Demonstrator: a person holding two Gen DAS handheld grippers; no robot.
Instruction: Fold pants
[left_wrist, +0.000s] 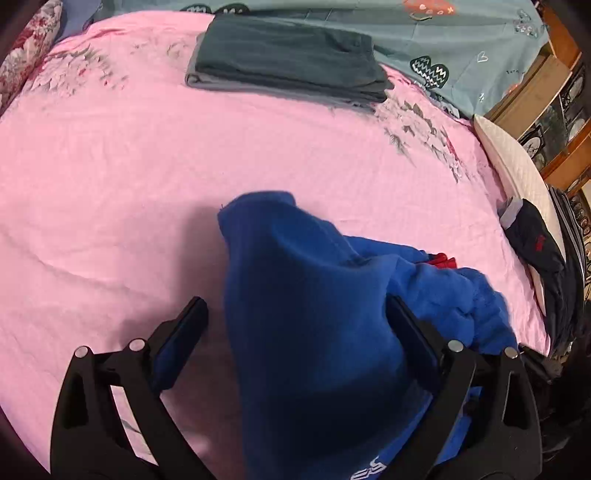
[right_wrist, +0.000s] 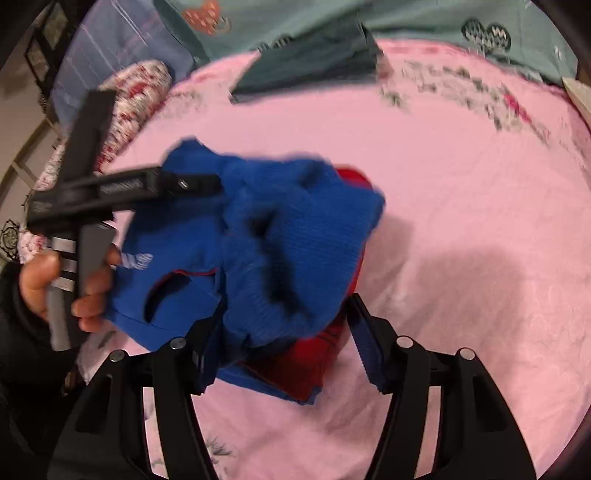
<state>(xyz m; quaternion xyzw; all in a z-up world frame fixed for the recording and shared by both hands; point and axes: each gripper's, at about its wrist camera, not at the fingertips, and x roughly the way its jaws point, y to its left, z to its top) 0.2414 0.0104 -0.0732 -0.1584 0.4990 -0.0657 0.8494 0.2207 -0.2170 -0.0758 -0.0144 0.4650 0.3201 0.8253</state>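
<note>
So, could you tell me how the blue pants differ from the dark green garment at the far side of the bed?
The blue pants are bunched and lifted off the pink sheet; the dark green garment lies flat on it, neatly folded. The blue pants sit between gripper fingers; the green garment is untouched. Both are plain-coloured fabric.

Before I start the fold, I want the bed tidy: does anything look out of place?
The blue pants are bunched in a heap, red lining showing, draped between both open grippers rather than flat on the pink sheet. A dark garment hangs off the bed's right edge. The grey stack is neatly folded.
</note>
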